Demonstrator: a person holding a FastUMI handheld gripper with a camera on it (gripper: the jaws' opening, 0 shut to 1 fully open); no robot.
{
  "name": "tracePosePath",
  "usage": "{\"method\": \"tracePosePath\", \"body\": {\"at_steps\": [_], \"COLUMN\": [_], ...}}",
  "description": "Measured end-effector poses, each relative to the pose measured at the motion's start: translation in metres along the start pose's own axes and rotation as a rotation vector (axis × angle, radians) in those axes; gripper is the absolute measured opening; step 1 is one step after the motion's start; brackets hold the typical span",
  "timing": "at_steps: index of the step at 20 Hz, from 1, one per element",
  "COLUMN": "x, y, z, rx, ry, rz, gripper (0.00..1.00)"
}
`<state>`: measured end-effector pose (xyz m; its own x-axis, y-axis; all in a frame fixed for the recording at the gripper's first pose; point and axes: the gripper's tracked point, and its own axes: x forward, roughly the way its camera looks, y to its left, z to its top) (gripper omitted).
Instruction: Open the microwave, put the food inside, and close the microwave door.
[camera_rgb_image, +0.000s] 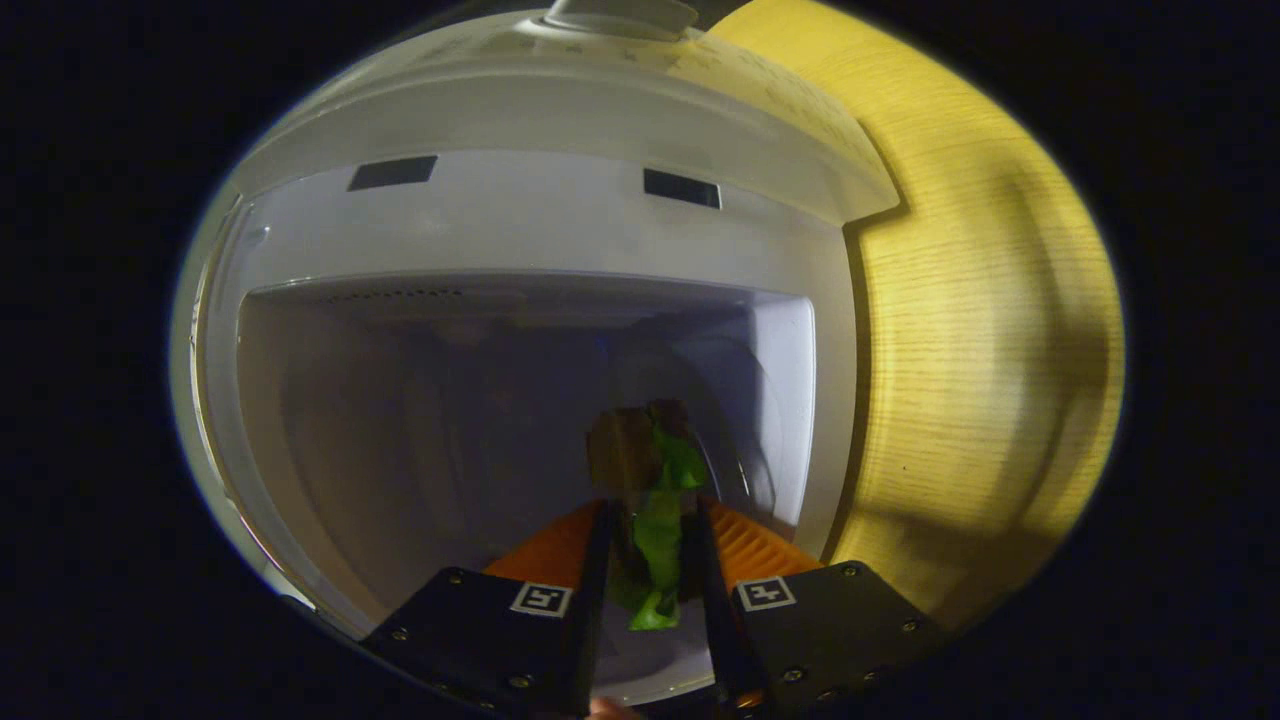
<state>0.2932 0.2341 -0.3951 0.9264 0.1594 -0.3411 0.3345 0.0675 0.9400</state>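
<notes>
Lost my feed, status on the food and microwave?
Gripper shut on food. Food at the microwave mouth, cavity just ahead, door open. Nothing in the way.

Claw (650, 525): two black mounting blocks, small screws along their edges, each with a white square fiducial marker; ribbed fingers (745, 545) narrow forward.
</notes>
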Motion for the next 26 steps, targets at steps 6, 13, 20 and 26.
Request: {"method": "tracePosePath", "body": {"at_steps": [6, 13, 20, 26], "x": [-0.028, -0.105, -0.202, -0.300], "y": [0.009, 0.004, 0.021, 0.050], "z": [-0.007, -0.015, 0.001, 0.010], "rx": [-0.143, -0.435, -0.976, -1.250], "ry": [0.081, 0.191, 0.186, 0.054], "rz": [0.001, 0.025, 0.082, 0.079], "gripper": [0.96, 0.96, 0.96, 0.37]}}
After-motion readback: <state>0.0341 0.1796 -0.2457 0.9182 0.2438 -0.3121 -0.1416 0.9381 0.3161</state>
